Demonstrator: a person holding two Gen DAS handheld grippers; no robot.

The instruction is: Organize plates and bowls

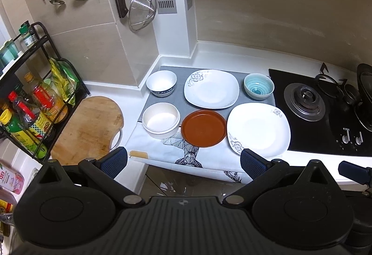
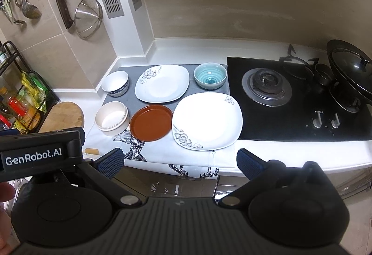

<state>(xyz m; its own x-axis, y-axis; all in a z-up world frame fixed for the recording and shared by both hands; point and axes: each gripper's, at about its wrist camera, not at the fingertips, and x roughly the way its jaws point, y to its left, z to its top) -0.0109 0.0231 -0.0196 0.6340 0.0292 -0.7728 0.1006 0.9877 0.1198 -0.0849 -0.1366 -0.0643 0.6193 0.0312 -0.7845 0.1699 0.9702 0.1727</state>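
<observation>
Both grippers hang over the counter edge with their jaws spread wide and nothing between them. Ahead of the left gripper point(image 1: 183, 163), the brown plate point(image 1: 204, 128) lies at 12 o'clock, the cream bowl point(image 1: 161, 123) at 11 and the near white plate point(image 1: 258, 130) at 1. Ahead of the right gripper point(image 2: 180, 160), the near white plate point(image 2: 207, 121) lies at 12 o'clock. The far white plate point(image 2: 162, 83), the teal bowl point(image 2: 210, 75) and the blue-rimmed bowl point(image 2: 115, 83) stand behind, well apart from the jaws.
</observation>
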